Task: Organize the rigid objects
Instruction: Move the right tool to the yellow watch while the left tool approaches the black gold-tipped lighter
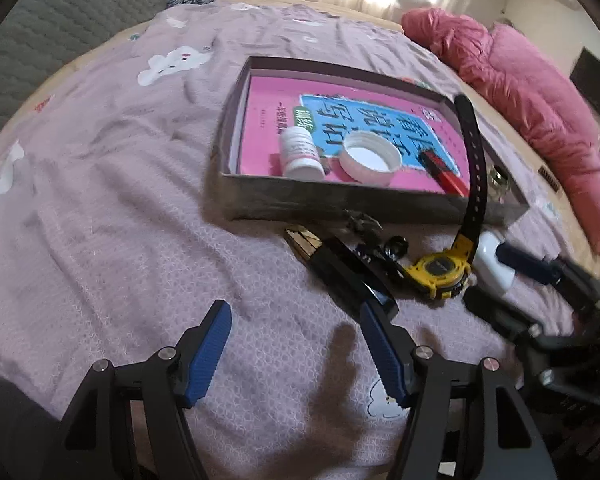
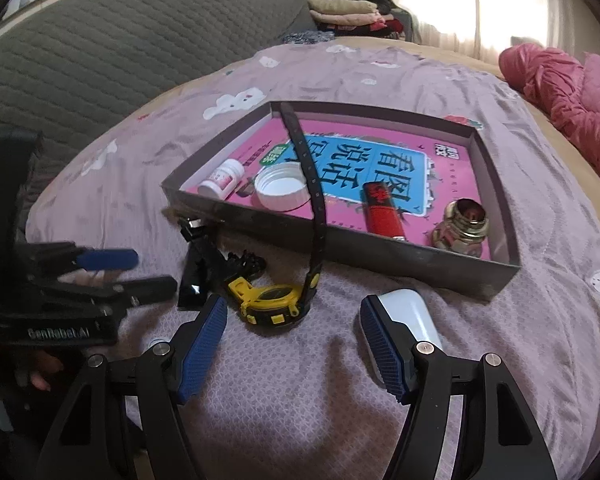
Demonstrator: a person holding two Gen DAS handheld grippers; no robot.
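Observation:
A grey shallow box [image 1: 340, 200] [image 2: 380, 258] lies on the bed with a pink book [image 2: 452, 160] inside. On the book lie a white pill bottle [image 1: 300, 154] [image 2: 222, 180], a white cap [image 1: 370, 156] [image 2: 282, 188], a red lighter [image 2: 382, 210] and a brass fitting [image 2: 462, 222]. A yellow watch [image 1: 440, 270] [image 2: 274, 302] lies in front of the box, its black strap over the box wall. My left gripper [image 1: 296, 324] is open over bare sheet. My right gripper [image 2: 294, 318] is open, just short of the watch, with a white object [image 2: 410, 312] beside its right finger.
A black flat object [image 1: 348, 276] [image 2: 196, 276] and a small black clip [image 1: 392, 248] [image 2: 246, 262] lie left of the watch. A pink quilt [image 1: 520, 92] lies at the right. A grey padded headboard [image 2: 100, 48] and folded clothes [image 2: 344, 10] stand behind the bed.

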